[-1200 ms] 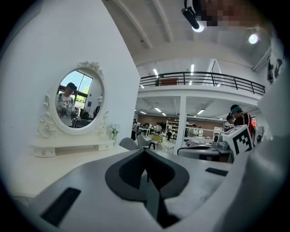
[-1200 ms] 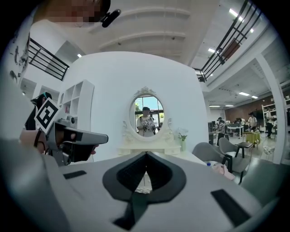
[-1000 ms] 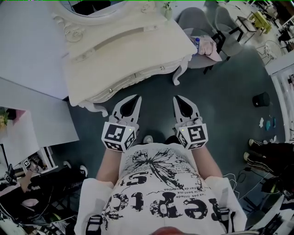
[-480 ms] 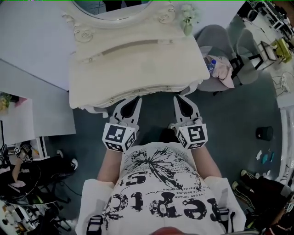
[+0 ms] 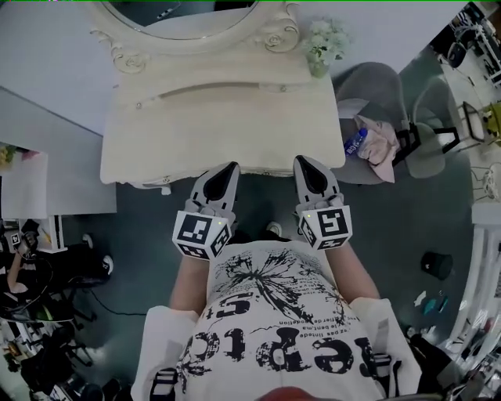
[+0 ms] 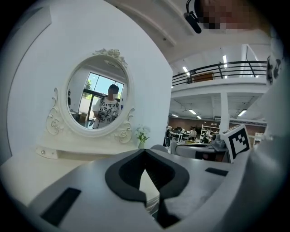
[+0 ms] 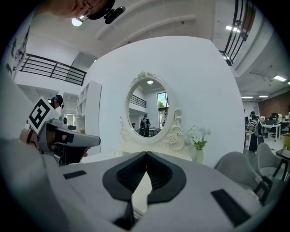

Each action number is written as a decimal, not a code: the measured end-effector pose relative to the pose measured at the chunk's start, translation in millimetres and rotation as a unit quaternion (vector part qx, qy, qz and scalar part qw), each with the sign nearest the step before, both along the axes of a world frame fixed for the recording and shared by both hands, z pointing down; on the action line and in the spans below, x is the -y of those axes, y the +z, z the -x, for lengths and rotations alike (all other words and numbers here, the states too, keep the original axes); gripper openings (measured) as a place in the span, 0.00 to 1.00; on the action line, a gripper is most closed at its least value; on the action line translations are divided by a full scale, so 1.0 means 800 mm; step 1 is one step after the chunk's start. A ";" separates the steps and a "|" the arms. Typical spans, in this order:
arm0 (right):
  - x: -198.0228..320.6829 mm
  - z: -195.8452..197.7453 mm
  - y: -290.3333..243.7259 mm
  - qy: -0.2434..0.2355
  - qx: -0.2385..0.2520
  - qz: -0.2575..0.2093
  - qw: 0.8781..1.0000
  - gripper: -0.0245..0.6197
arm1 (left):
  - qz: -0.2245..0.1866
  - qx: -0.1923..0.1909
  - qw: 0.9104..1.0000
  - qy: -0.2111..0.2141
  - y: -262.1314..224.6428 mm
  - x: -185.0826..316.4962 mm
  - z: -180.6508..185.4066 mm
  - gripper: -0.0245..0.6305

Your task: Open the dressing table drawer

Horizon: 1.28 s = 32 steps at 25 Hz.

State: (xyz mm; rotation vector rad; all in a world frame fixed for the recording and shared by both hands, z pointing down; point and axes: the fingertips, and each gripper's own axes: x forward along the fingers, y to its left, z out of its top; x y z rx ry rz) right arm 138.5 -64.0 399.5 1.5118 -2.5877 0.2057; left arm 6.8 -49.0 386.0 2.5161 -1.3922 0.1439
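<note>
As both hand-held grippers (image 5: 232,166) (image 5: 300,160) are closed, empty, cream dressing table (image 5: 219,125) looks ornately carved.

Cannot see the drawer front from the head view: tucked beneath the table (image 5: 227,125) top. Lose most of the mirror (image 5: 184,14) past that view's top edge. Cannot tell whether left gripper (image 5: 231,167) or right gripper (image 5: 301,161) tips touch the table's front edge. In both gripper views, lose the table front behind the jaws.
</note>
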 end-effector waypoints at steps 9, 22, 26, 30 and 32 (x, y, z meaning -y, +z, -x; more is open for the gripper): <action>0.092 -0.032 0.033 0.013 -0.013 0.032 0.999 0.06 | 0.021 0.017 0.999 -0.028 0.016 0.076 -0.005 0.05; 0.252 -0.009 0.077 0.047 -0.041 0.069 0.996 0.06 | 0.020 0.024 0.999 0.006 0.041 0.258 0.032 0.05; 0.282 -0.002 0.101 0.049 -0.044 0.084 0.994 0.06 | 0.019 0.018 1.000 0.013 0.059 0.288 0.035 0.05; 0.301 0.010 0.133 0.029 -0.044 0.105 0.993 0.06 | 0.005 0.024 1.000 0.017 0.076 0.304 0.035 0.05; 0.309 0.011 0.152 0.027 -0.042 0.121 0.991 0.06 | 0.007 0.024 1.000 0.016 0.087 0.308 0.034 0.05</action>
